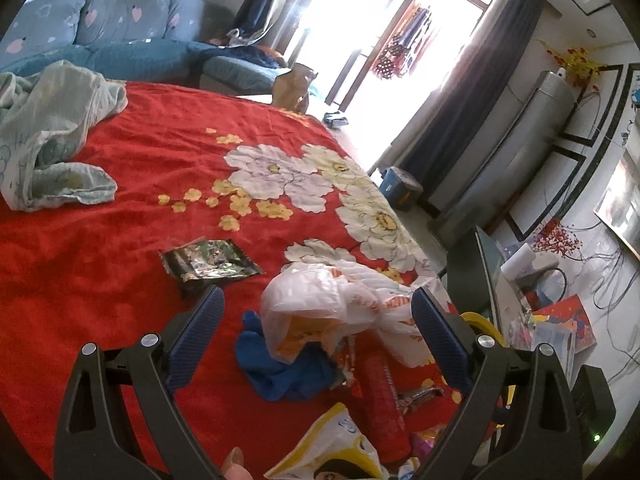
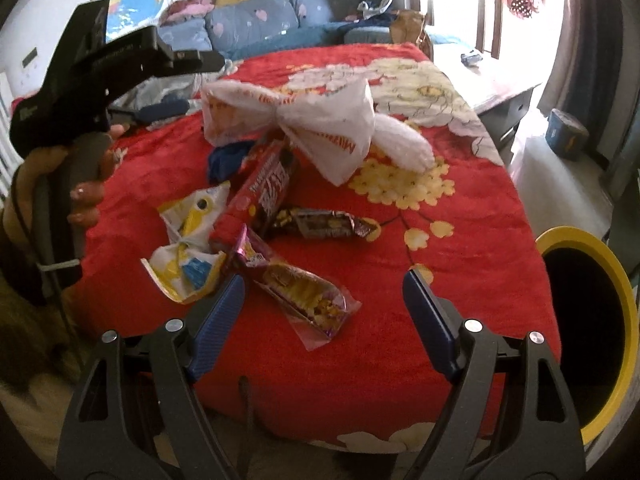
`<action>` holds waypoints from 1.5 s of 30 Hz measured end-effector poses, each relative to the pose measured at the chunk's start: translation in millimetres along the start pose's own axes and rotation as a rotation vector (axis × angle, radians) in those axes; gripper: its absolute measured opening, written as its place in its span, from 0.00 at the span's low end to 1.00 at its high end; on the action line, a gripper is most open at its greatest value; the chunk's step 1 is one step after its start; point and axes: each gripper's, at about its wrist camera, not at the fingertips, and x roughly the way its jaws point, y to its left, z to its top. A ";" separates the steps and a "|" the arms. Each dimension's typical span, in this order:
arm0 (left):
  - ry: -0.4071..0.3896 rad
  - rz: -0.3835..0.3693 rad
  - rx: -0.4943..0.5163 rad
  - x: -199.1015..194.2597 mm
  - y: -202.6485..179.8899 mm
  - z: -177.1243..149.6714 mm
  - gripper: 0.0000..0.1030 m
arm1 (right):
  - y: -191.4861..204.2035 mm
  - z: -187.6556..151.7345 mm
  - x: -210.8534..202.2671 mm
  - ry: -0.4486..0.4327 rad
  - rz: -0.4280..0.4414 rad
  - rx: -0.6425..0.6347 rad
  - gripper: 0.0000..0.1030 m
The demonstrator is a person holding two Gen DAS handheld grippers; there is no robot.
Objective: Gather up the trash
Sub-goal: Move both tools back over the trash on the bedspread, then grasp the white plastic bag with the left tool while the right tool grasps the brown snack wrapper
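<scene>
Wrappers: red [image 2: 256, 196], brown [image 2: 326, 224], purple [image 2: 298, 288], yellow-white [image 2: 188, 248], knotted white bag [image 2: 320, 120], on red blanket.

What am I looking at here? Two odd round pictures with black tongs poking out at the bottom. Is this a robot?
No robot: a person holds a two-fingered tong in each hand, each carrying a wide-angle camera. One picture looks along the left gripper, the other along the right gripper. Both are open and hold nothing. On the red blanket lie a white plastic bag, a red snack box and a purple wrapper. A yellow-rimmed bin stands beside it.
</scene>
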 end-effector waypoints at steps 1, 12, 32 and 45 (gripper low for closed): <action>0.002 0.001 -0.001 1.2 0.5 0.0 0.89 | 0.2 0.0 2.6 0.007 0.001 -0.002 0.71; 0.028 0.008 -0.027 20.6 12.7 4.7 0.88 | 10.3 -1.0 25.9 0.060 0.019 -0.060 0.50; -0.047 -0.039 0.019 -1.4 -7.5 6.7 0.33 | -3.8 -1.3 5.7 -0.016 0.079 0.036 0.29; -0.130 -0.060 0.056 -39.2 -29.8 14.1 0.33 | -14.1 7.4 -20.8 -0.115 0.078 0.100 0.28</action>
